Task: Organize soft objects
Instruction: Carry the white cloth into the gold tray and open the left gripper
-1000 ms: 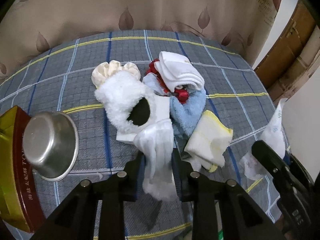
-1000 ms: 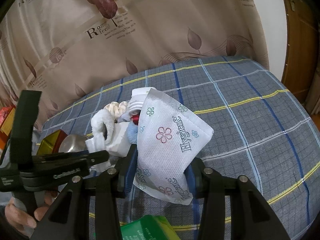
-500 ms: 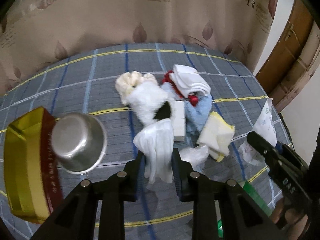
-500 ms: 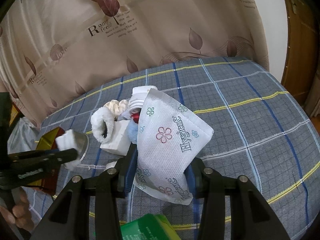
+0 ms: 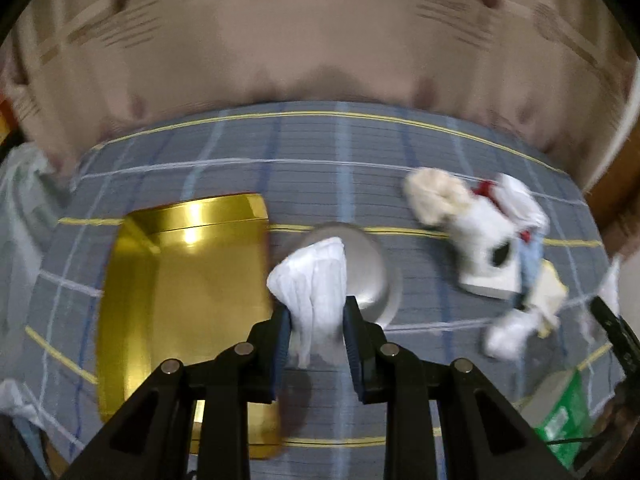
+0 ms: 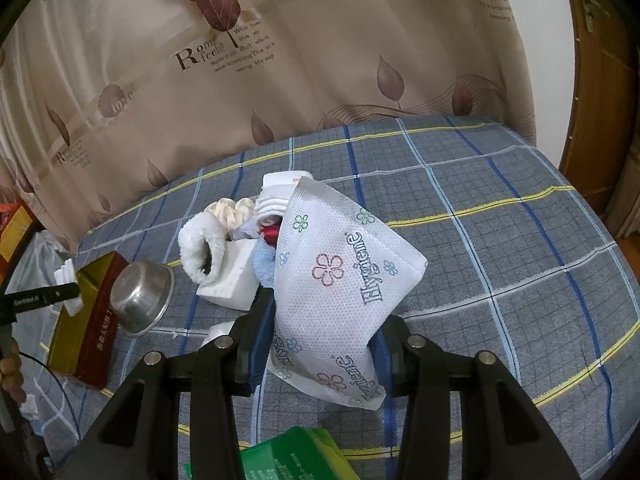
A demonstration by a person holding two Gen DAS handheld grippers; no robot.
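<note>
The left gripper [image 5: 316,320] pinches a floppy white cloth [image 5: 312,280] above the steel bowl [image 5: 372,276] beside the gold box [image 5: 184,300], the right gripper [image 6: 324,328] squeezes a flowered packet [image 6: 340,280], and the dangling cloth could miss the box.

A pile of soft white and pale-blue cloths [image 6: 240,236] is lying on the checked-cloth surface [image 6: 480,220], in front of the leaf-printed curtain [image 6: 280,60]. To its left, a round steel bowl [image 6: 140,298] is leaning against an open gold-lined tin box [image 6: 84,320]. The left tongs [image 5: 316,316] are holding a folded white cloth [image 5: 312,280] seemingly just above the bowl, right of the box. The right tongs [image 6: 324,336] are gripping a flower-printed white pouch [image 6: 340,280] in front of the pile.
</note>
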